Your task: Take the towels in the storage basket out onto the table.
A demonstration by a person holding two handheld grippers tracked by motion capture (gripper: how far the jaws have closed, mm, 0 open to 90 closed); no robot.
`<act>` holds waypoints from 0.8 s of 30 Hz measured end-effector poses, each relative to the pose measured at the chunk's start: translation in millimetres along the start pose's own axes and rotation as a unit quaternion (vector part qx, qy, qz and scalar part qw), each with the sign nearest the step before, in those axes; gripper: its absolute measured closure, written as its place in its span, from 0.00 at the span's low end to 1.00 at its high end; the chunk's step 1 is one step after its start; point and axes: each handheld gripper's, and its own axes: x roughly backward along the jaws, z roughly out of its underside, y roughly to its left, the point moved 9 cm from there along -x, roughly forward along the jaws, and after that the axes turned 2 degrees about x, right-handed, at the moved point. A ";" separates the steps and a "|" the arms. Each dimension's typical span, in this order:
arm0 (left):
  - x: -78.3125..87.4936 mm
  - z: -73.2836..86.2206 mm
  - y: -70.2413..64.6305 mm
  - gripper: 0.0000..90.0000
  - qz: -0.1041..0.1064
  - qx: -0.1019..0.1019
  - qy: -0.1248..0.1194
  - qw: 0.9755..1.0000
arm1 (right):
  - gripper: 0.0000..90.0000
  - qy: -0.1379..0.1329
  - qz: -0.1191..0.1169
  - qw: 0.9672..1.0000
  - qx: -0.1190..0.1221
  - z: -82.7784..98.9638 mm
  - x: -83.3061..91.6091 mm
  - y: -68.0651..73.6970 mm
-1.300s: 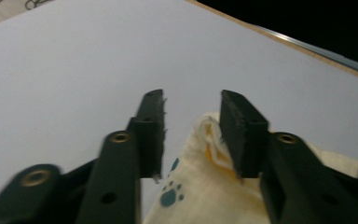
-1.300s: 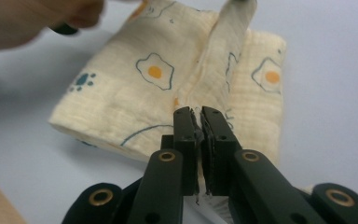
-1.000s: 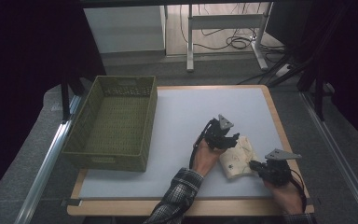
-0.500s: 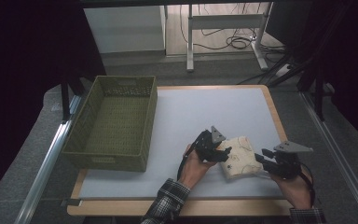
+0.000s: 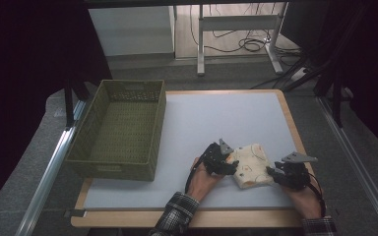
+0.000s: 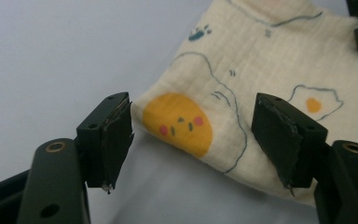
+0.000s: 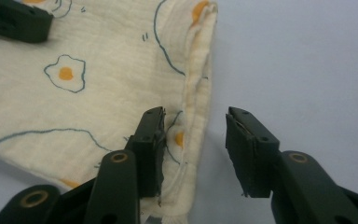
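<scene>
A woven olive-green basket (image 5: 123, 130) stands well to the left of the left gripper (image 5: 225, 164). That gripper's jaws are spread, having just opened wider, and straddle a corner of the folded cream muslin cloth printed with chicks and fried eggs (image 5: 250, 164). At the cloth's far edge, the right gripper (image 5: 271, 173) has just opened too, one pad resting on the folded hem.

Dim room, grey floor (image 5: 142, 66), metal desk frame (image 5: 236, 22), trailing cables (image 5: 248, 45).
</scene>
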 end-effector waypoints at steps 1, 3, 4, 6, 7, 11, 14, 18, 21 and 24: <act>3.3 -3.6 2.4 0.32 -0.002 0.003 -0.005 1.000 | 0.61 -0.002 0.002 1.000 0.001 -1.9 1.5 0.5; 6.2 -10.6 8.7 0.32 -0.008 0.011 -0.013 1.000 | 0.60 -0.010 0.000 1.000 0.005 -7.4 6.0 2.7; 5.7 -13.3 12.3 0.32 -0.014 0.016 -0.014 1.000 | 0.60 -0.014 -0.002 1.000 0.005 -10.6 8.2 4.7; 1.0 -15.8 18.3 0.32 -0.026 0.022 -0.011 0.999 | 0.61 -0.021 -0.008 1.000 0.009 -18.2 10.5 9.1; -3.5 -15.2 21.9 0.32 -0.037 0.022 -0.004 0.999 | 0.61 -0.023 -0.014 1.000 0.010 -22.0 10.1 11.4; -25.4 -3.8 31.4 0.34 -0.054 0.027 0.037 0.998 | 0.71 -0.019 -0.040 0.999 0.004 -32.8 0.8 21.3; -27.1 -4.7 31.4 0.35 -0.046 0.039 0.033 0.998 | 0.79 -0.003 -0.052 0.999 0.008 -29.2 -10.1 27.8; -19.0 -17.0 20.8 0.33 -0.029 0.032 0.004 0.999 | 0.83 0.010 -0.053 0.999 0.005 -17.8 -20.5 27.3; -22.7 -15.8 9.8 0.33 -0.023 0.006 0.022 0.999 | 0.82 0.001 -0.047 0.999 0.005 -18.9 -13.8 28.8; -31.8 -8.8 10.0 0.33 -0.029 0.002 0.035 0.999 | 0.81 -0.011 -0.074 0.997 0.006 -23.8 -1.9 44.0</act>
